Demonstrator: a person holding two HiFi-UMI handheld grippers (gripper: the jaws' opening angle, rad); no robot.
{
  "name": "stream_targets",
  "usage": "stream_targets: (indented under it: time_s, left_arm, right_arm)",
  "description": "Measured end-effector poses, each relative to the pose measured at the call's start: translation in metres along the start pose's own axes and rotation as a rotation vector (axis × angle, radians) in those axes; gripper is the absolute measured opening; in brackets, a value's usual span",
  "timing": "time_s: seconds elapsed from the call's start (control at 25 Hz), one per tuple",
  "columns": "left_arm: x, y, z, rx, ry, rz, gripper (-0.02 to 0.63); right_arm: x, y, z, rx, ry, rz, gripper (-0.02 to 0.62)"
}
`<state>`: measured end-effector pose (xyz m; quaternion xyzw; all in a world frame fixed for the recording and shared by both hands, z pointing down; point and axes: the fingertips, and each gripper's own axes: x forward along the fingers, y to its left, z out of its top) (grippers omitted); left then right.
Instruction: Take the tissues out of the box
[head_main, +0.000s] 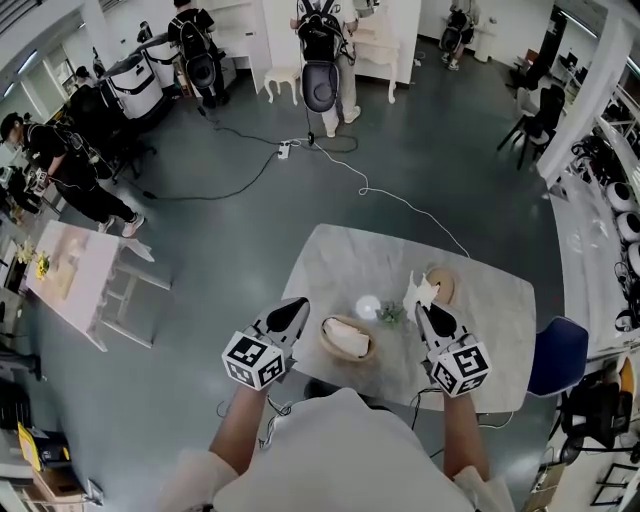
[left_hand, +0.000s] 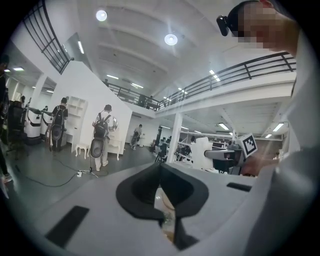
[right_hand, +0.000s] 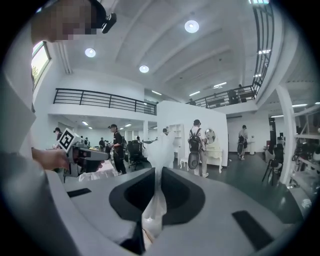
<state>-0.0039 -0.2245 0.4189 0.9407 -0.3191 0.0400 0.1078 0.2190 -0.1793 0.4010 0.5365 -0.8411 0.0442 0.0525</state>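
An oval wooden tissue box (head_main: 347, 338) with white tissue showing in its top lies on the marble table (head_main: 340, 262), near the front edge. My right gripper (head_main: 422, 308) is lifted to the box's right and is shut on a white tissue (head_main: 419, 292). In the right gripper view that tissue (right_hand: 160, 147) sticks up past the closed jaws of the right gripper (right_hand: 159, 170) and hangs below them. My left gripper (head_main: 298, 304) hovers just left of the box. Its jaws meet at the tips of the left gripper (left_hand: 160, 167), with nothing between them.
A white ball (head_main: 368, 307), a small green plant (head_main: 390, 315) and a round wooden disc (head_main: 441, 286) sit on the table behind the box. A blue chair (head_main: 557, 355) stands at the table's right. A pale side table (head_main: 75, 275) is far left; a cable (head_main: 400, 200) crosses the floor.
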Motion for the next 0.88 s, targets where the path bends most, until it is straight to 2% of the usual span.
stream_targets:
  time_s: [0.88]
  left_arm:
    - [-0.0033, -0.0034, 0.0053, -0.005, -0.029, 0.027, 0.009]
  right_arm:
    - [0.0003, 0.0028, 0.0086, 0.027, -0.043, 0.018, 0.048]
